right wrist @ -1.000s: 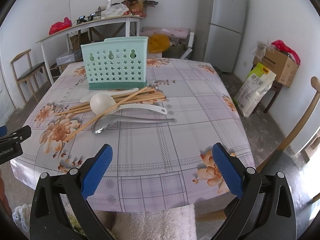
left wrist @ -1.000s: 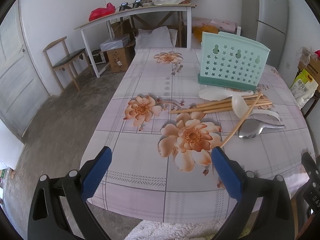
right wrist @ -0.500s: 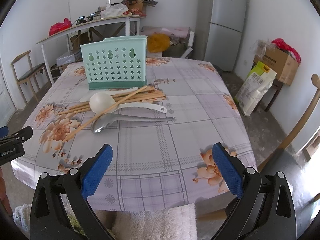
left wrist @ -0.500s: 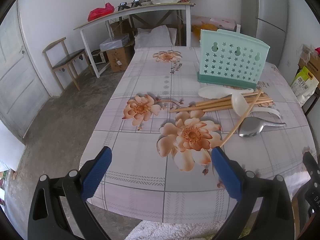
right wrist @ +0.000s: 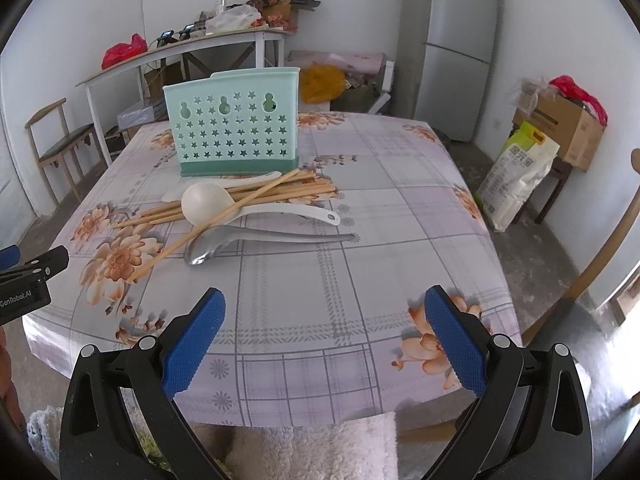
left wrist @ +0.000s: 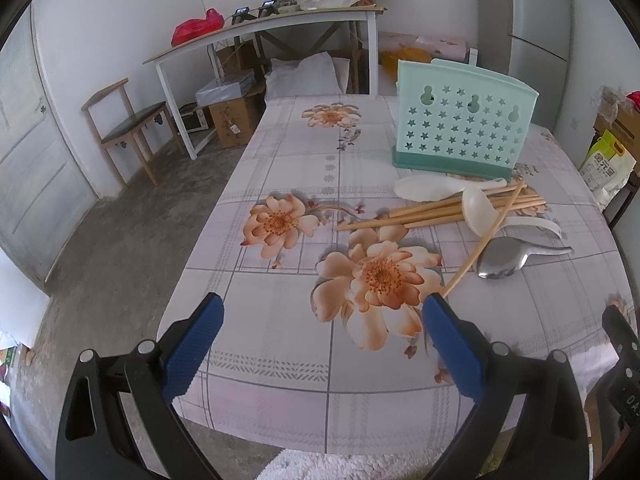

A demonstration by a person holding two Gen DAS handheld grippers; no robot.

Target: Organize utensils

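Centrally on the table point(right wrist: 400, 208), in front of the mint utensil holder point(right wrist: 234, 130), lies the utensil pile: one white ladle point(right wrist: 204, 203), one flatter white spoon point(right wrist: 224, 184) partly under it, one metal spoon point(right wrist: 240, 238), and a bundle of wooden chopsticks point(right wrist: 280, 194). Chopstick count uncertain; they overlap. One chopstick point(left wrist: 482, 242) lies diagonally across the ladle bowl, apart from the bundle.

Holder: upright, star-perforated, three keyhole slots near the top; interior not visible from either view.

Surface: pale checked tablecloth with orange flower prints. Floor bare concrete. Room: one grey refrigerator point(right wrist: 456, 48), one white side table point(left wrist: 256, 36) loaded with clutter (items too small to identify), one wooden chair point(left wrist: 128, 120), a cardboard box point(right wrist: 560, 128), a sack point(right wrist: 520, 176).

Left gripper point(left wrist: 322, 340): jaws spread wide, holding nothing, above the near table edge. Right gripper point(right wrist: 324, 336): jaws likewise spread, holding nothing. Both well short of the pile. Left gripper's body is cut off at the right view's left edge.
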